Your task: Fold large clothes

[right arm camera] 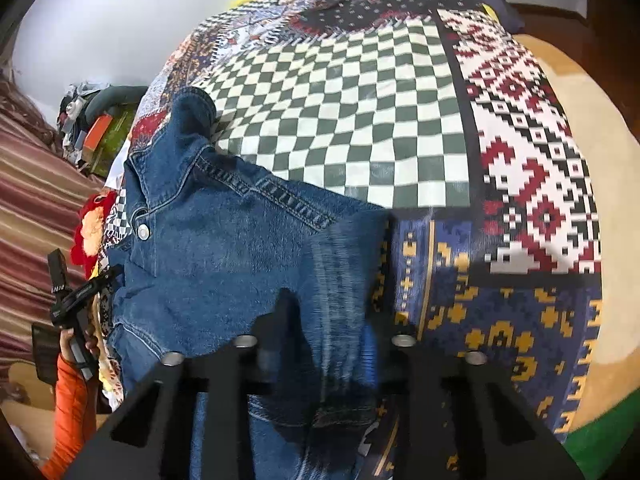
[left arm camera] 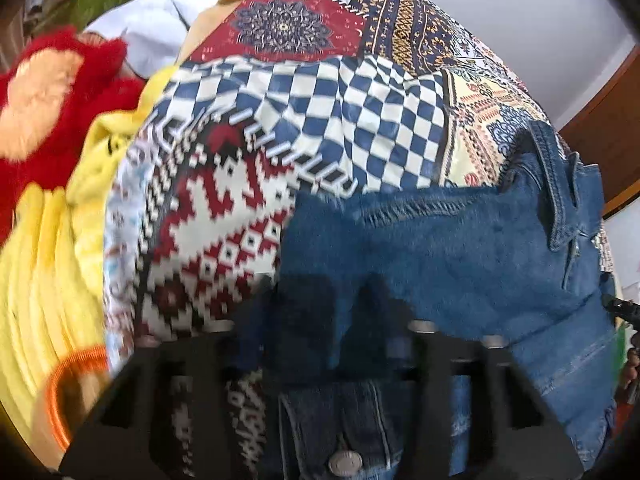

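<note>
The denim jacket [left arm camera: 460, 256] lies spread on the patchwork bedspread [left arm camera: 280, 128], collar toward the far side and a metal snap button [right arm camera: 143, 232] showing near its front edge. My left claw [left arm camera: 320, 308] is clenched on a fold of the jacket's denim, the cloth bunched dark between the fingers. My right claw [right arm camera: 320, 320] is likewise clamped on denim at the jacket's other edge, a ridge of blue cloth rising between its fingers. I can read no label or brand on the jacket; the button's stamping is too blurred.

The bedspread is printed in panels: blue-and-white checks, a red medallion square, red-and-black pixel motifs, navy with gold figures. In the left view, a yellow garment [left arm camera: 44, 248] and a red fluffy one [left arm camera: 68, 80] are heaped on the left, with white cloth [left arm camera: 152, 28] beyond. In the right view, the other claw [right arm camera: 76, 296] shows at the left edge, held above an orange sleeve [right arm camera: 74, 408], beside a striped fabric [right arm camera: 36, 208]. White walls [right arm camera: 100, 32] stand behind the bed.
</note>
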